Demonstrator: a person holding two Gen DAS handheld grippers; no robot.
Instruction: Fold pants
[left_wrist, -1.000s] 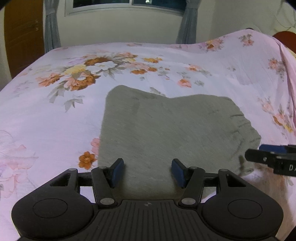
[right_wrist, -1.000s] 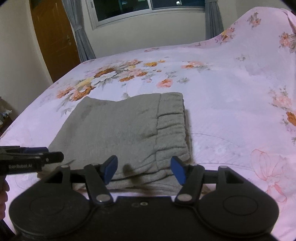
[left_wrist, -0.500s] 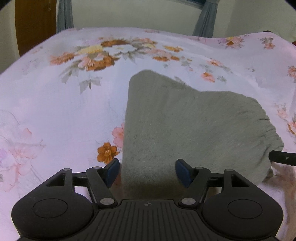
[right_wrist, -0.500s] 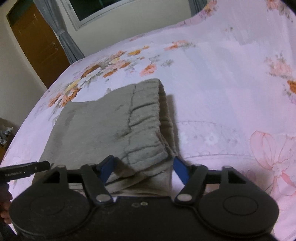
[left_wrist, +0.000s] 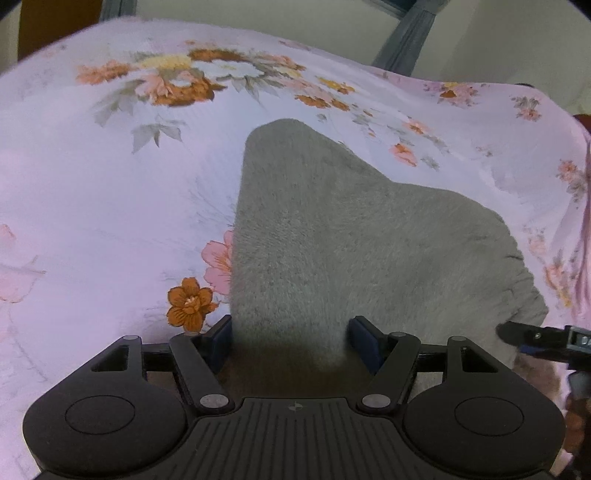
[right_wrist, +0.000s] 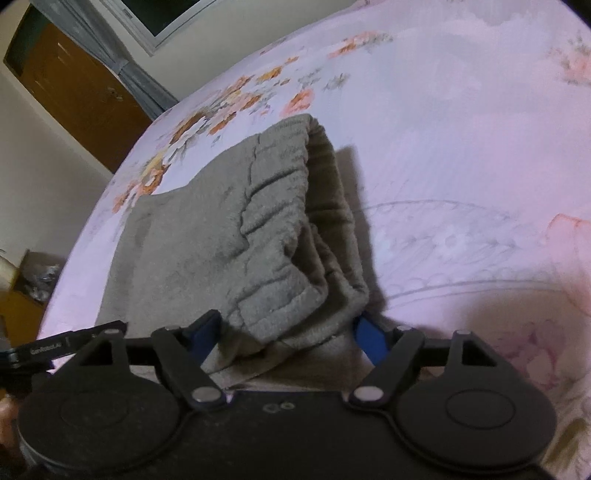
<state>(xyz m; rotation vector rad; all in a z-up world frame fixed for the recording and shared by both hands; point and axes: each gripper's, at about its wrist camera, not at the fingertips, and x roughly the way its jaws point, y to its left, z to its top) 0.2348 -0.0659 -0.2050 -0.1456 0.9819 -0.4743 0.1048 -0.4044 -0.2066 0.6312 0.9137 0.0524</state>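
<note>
Grey fleece pants (left_wrist: 351, 240) lie folded on a pink floral bed sheet (left_wrist: 110, 203). My left gripper (left_wrist: 291, 343) is low over their near left corner. It is open, with the folded edge of the fabric between its blue pads and neither pad pressing. In the right wrist view the gathered waistband end of the pants (right_wrist: 280, 229) faces me. My right gripper (right_wrist: 286, 336) straddles the stacked near corner of that waistband and its jaws are opening. Each gripper's tip shows in the other's view: the right gripper (left_wrist: 535, 338) and the left gripper (right_wrist: 70, 343).
The bed sheet (right_wrist: 461, 166) spreads wide to the right of the pants. A brown door (right_wrist: 81, 88) and a grey curtain (right_wrist: 147, 88) stand beyond the bed's far left. A cardboard box (right_wrist: 40, 273) sits on the floor by the bed's left side.
Both grippers have come down and forward to the pants' near edge. Their jaws stand wider than before, and fabric now lies between the pads of each.
</note>
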